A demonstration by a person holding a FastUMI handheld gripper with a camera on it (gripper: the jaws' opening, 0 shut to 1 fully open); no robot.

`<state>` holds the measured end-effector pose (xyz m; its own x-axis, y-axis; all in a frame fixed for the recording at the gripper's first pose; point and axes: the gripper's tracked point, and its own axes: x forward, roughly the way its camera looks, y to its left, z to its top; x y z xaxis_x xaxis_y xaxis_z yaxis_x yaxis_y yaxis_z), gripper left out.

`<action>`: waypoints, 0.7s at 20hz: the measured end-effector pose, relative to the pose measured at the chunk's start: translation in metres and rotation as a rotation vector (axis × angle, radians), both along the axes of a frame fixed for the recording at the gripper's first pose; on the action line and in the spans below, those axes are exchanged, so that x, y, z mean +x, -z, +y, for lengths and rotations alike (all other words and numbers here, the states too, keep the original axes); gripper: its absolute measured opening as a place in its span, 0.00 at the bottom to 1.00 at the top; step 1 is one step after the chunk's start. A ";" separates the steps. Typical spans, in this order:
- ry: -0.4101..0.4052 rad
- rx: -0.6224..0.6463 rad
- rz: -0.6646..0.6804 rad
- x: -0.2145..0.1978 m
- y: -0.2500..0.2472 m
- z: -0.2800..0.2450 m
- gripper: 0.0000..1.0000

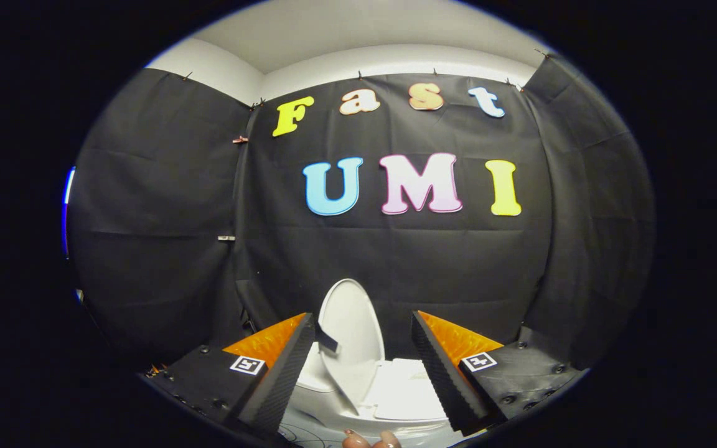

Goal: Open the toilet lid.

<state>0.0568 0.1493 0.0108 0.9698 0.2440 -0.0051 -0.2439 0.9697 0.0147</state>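
Note:
A white toilet [389, 392] stands against the black cloth wall, just ahead of my fingers. Its white lid [352, 323] is raised and stands upright, leaning back toward the wall, with its rounded top above my fingertips. Below and to the right of the lid lies the flat white seat and tank area [405, 389]. My gripper [363, 330] is open, its two fingers spread wide to either side of the lid without pressing on it. The left finger [287, 367] sits close to the lid's left edge.
Black cloth walls [165, 249] close the booth on three sides, with a white ceiling above. A person's fingertips [371, 440] show just below the gripper.

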 end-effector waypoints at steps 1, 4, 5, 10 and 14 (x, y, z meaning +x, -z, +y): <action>0.015 0.001 0.004 -0.005 -0.004 -0.010 0.99; 0.041 0.008 0.017 -0.019 -0.013 -0.033 0.99; 0.048 0.010 0.012 -0.024 -0.017 -0.040 0.99; 0.079 0.014 -0.027 -0.034 -0.036 -0.065 0.98; 0.084 0.024 -0.037 -0.036 -0.042 -0.073 0.98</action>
<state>0.0204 0.0767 0.0531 0.9863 0.1611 0.0359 -0.1622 0.9863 0.0307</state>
